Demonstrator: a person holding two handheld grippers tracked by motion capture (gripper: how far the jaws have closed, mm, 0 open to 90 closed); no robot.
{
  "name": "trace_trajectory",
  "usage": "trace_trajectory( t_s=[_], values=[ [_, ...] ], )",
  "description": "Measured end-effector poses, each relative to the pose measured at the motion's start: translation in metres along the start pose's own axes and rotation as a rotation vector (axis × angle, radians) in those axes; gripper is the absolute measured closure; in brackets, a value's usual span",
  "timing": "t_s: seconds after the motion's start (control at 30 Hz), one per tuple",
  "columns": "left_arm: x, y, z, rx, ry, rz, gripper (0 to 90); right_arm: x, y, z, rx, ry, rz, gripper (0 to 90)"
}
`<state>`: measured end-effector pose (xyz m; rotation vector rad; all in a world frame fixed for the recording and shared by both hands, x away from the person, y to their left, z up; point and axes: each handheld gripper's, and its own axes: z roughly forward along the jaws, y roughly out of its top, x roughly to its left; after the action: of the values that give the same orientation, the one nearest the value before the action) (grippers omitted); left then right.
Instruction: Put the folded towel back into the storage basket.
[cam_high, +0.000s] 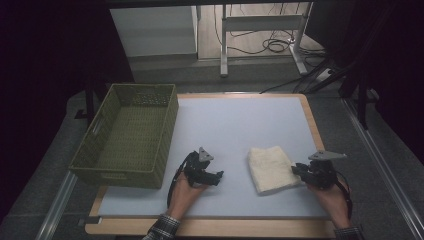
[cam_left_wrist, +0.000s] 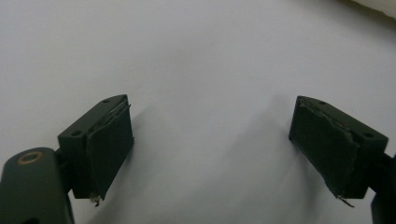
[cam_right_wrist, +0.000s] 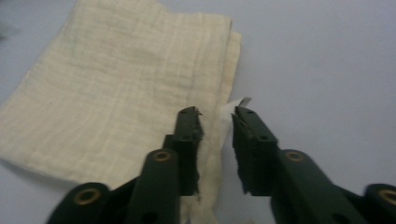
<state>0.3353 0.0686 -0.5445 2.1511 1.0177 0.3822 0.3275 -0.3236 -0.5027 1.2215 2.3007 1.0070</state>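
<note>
Covering most of the high view, the tabletop (cam_high: 235, 120) presented a pale grey surface with a wooden edge. A green woven basket (cam_high: 127, 135) stood on its left side, partly overhanging the left edge. A cream folded cloth (cam_high: 271, 169) lay flat on the front right part of the tabletop, well apart from the basket. The right claw (cam_high: 298, 170) was at the cloth's right edge; in the right gripper view its jaws stood a narrow gap apart (cam_right_wrist: 217, 140), straddling the border of the cloth (cam_right_wrist: 116, 93), with a thin fold of fabric showing between them and the pads not visibly pressing on it. The left claw (cam_high: 216, 176) rested low over bare tabletop to the left of the cloth, touching nothing; in the left gripper view its jaws stood wide apart (cam_left_wrist: 210, 144) with only the grey surface between them.
</note>
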Motion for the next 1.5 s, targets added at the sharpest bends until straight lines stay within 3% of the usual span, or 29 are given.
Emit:
trace_trajectory(
  t_s=[0.1, 0.23, 0.43, 0.57, 0.77, 1.13, 1.3, 1.5],
  values=[
    [0.000, 0.000, 0.000, 0.000, 0.000, 0.001, 13.5, -0.001, -0.005, -0.002, 0.003, 0.009, 0.020, 58.0],
    [0.000, 0.000, 0.000, 0.000, 0.001, 0.001, 13.5, -0.002, -0.013, -0.003, 0.014, 0.041, 0.046, 57.7],
    [0.000, 0.000, 0.000, -0.001, 0.001, 0.001, 13.6, 0.003, -0.018, -0.004, 0.019, 0.074, 0.046, 80.1],
    [0.000, 0.000, 0.000, -0.001, 0.002, 0.002, 13.6, 0.006, -0.015, -0.005, 0.009, 0.063, 0.028, 84.4],
    [0.000, 0.000, 0.000, -0.001, 0.002, 0.001, 13.6, 0.021, 0.001, -0.008, -0.019, 0.085, -0.018, 84.4],
    [0.000, 0.000, 0.000, -0.005, 0.002, -0.002, 13.6, 0.059, 0.045, -0.004, -0.091, 0.206, -0.088, 84.5],
    [0.000, 0.000, 0.000, -0.002, 0.002, 0.001, 13.7, 0.051, 0.039, -0.012, -0.091, 0.169, -0.067, 84.5],
    [0.000, 0.000, 0.000, -0.002, 0.002, 0.001, 13.7, 0.021, 0.005, -0.010, -0.042, 0.113, 0.024, 84.3]
  ],
)
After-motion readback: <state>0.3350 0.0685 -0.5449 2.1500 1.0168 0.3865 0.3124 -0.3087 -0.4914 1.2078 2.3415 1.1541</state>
